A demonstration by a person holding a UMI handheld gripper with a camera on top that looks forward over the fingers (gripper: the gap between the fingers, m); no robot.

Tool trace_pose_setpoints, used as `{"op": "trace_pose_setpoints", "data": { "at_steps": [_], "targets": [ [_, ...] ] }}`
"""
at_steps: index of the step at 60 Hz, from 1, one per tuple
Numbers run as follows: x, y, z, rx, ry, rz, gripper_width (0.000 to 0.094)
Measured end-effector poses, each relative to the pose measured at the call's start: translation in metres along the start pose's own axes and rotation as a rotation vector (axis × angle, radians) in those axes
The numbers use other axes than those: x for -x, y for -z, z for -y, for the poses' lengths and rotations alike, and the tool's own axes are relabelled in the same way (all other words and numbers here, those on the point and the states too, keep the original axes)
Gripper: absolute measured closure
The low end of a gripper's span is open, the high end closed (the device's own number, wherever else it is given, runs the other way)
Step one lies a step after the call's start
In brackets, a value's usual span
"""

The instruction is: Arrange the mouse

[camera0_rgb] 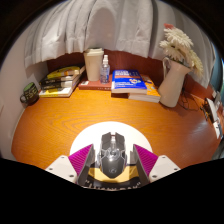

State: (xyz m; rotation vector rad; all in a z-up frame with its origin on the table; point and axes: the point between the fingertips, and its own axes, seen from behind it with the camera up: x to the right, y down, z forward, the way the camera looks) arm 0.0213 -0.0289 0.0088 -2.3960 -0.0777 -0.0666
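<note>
A black gaming mouse [112, 156] sits between my gripper's [112, 162] two fingers, its nose pointing ahead. The magenta pads [83, 158] stand close against its two sides, so the gripper is shut on the mouse. Under and just ahead of the mouse is a round white mat [112, 132] lying on the orange-brown wooden desk [60, 125]. I cannot tell whether the mouse rests on the mat or is held just above it.
Along the desk's far edge are stacked books [60, 82], a white box [93, 62], a small bottle [104, 70], blue books [130, 84] and a white vase of dried flowers [173, 75]. A dark mug [29, 94] stands at the far left. White curtains hang behind.
</note>
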Motion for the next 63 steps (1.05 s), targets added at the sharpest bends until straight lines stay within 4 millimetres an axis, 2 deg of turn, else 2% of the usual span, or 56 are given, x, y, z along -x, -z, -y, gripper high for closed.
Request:
{"op": "trace_pose_setpoints", "data": {
  "at_steps": [8,19,26,32,42,52,63],
  "targets": [
    [0.015,0.054,0.035,-0.091,-0.009,0.017,0.0161],
    [0.038,0.163,0.069,-0.223,-0.048,0.042,0.0164],
    [0.046,0.223,0.073,-0.300,-0.068,0.042,0.0164],
    [0.054,0.259,0.066,-0.333,-0.075,0.040,0.0166],
    [0.067,0.293,0.047,-0.360,-0.069,0.062,0.0165],
    [0.077,0.305,0.029,-0.362,-0.059,0.058,0.0163],
    [0.083,0.313,0.021,-0.377,-0.065,0.067,0.0165]
  ]
}}
